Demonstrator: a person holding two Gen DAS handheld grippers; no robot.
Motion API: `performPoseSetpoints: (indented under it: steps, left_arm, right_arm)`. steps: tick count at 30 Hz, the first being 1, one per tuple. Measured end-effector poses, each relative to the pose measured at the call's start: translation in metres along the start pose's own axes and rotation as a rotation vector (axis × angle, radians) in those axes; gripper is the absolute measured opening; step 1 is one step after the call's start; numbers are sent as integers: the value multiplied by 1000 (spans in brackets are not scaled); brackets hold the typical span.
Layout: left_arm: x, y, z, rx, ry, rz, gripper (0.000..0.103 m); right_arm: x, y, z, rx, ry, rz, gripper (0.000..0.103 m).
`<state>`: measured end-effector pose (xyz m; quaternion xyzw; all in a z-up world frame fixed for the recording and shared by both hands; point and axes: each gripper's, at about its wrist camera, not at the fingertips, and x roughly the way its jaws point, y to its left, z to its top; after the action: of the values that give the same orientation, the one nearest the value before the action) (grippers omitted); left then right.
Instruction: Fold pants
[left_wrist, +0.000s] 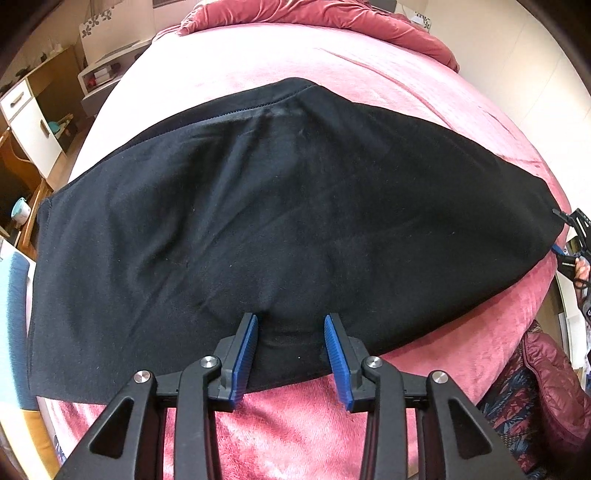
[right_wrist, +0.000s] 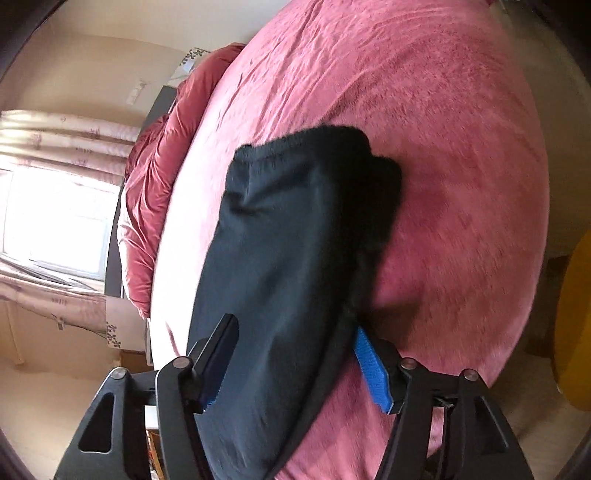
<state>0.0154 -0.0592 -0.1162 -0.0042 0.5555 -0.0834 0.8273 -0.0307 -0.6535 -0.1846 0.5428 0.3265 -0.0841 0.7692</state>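
Nearest in the left wrist view, the left gripper (left_wrist: 291, 354) is pointing steeply down at the near edge of the black pants (left_wrist: 258, 221). Its jaws are standing apart, released, with a small puckered ridge of cloth lying between the blue pads (left_wrist: 243, 354) but not visibly pinched.

The pants are lying folded lengthwise across the pink blanket (left_wrist: 295, 424) covering the bed, stretching from the left edge to the far right. There, at the right end of the cloth, the right gripper (left_wrist: 565, 236) is showing small, with a hand behind it.

In the right wrist view, the right gripper (right_wrist: 295, 365) is rolled sideways with its jaws straddling that end of the pants (right_wrist: 295, 240). The jaws are standing wide and the cloth looks loose between them, so it is probably released rather than grasping. This view is blurred.

Beyond lie bare blanket, then a rumpled red duvet (left_wrist: 332, 14).

To do the next fold well, both grippers are likely needing a firm bite through all layers at matching edges, lifting together so the cloth is carrying over flat.
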Motion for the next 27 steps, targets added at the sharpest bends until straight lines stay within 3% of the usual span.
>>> performPoseSetpoints:
  steps: [13,14,18,22,27]
  left_arm:
    - [-1,-1,-1,-2,0,3,38]
    - [0,0,-1,-3,1,1,38]
    - [1,4,-1,-16,4,-13,38]
    - [2,7,0,-26,7,-21,39]
    - [3,9,3,-24,20,-23,39]
  right_arm:
    - [10,-4,25,47,-47,32,64]
    - [11,-1,26,43,-50,26,61]
    - [12,9,28,6,-51,-28,26]
    - [6,28,27,-69,-51,-28,18]
    - [-6,68,21,-189,-38,22,16]
